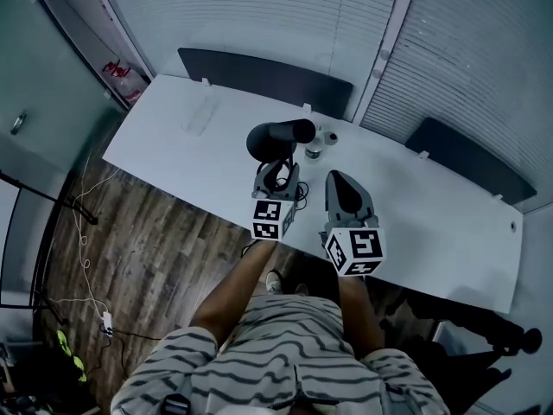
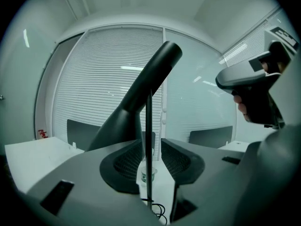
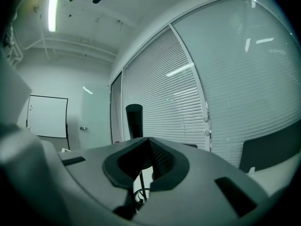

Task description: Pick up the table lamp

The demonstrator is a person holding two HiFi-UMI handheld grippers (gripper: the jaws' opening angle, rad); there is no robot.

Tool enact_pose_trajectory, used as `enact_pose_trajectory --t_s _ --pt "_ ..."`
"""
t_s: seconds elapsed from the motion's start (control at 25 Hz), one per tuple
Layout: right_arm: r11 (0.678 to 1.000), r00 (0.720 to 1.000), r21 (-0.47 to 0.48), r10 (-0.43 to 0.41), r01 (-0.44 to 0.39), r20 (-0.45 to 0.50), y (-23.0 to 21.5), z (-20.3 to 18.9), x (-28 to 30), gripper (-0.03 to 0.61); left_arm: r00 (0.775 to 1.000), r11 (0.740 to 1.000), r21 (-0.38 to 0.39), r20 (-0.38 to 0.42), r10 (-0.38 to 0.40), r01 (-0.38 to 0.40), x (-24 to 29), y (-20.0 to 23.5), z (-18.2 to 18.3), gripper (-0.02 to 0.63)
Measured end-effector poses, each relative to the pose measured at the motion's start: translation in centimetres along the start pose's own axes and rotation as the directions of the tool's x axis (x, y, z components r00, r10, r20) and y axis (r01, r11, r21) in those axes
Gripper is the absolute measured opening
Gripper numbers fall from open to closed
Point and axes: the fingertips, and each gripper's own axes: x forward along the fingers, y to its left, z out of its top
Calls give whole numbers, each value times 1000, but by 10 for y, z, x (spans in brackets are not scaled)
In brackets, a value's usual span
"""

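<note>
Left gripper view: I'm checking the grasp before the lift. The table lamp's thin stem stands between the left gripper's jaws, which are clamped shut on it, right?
Not quite. The table lamp's stem does stand between the left gripper's jaws, but they are open, not clamped on it. The left gripper view shows this.

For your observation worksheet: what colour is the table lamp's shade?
Plain black. The lamp shade shows best in the head view.

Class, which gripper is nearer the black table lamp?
Left. The left gripper has its open jaws either side of the thin stem of the black table lamp; the right gripper sits to the lamp's right, clear of it.
</note>
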Motion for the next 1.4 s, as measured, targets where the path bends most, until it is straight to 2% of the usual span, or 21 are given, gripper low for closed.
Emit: enact_pose_trajectory --t_s 0.48,0.64,1.08,1.4 --pt "1000 1000 3 -16 16 -19 -1 -8 2 12 1000 1000 -10 7 2 -2 25 3 7 115" --pt "1000 1000 2 -13 13 -21 1 -9 -1 12 1000 1000 11 -5 30 -30 29 7 7 60" --pt "999 1000 38 -7 8 -23 -3 -9 -4 12 999 999 27 -27 23 -22 29 7 5 57" --pt "1000 999 3 -17 17 -43 -6 -16 -3 12 998 999 23 -45 39 -38 22 13 7 55"
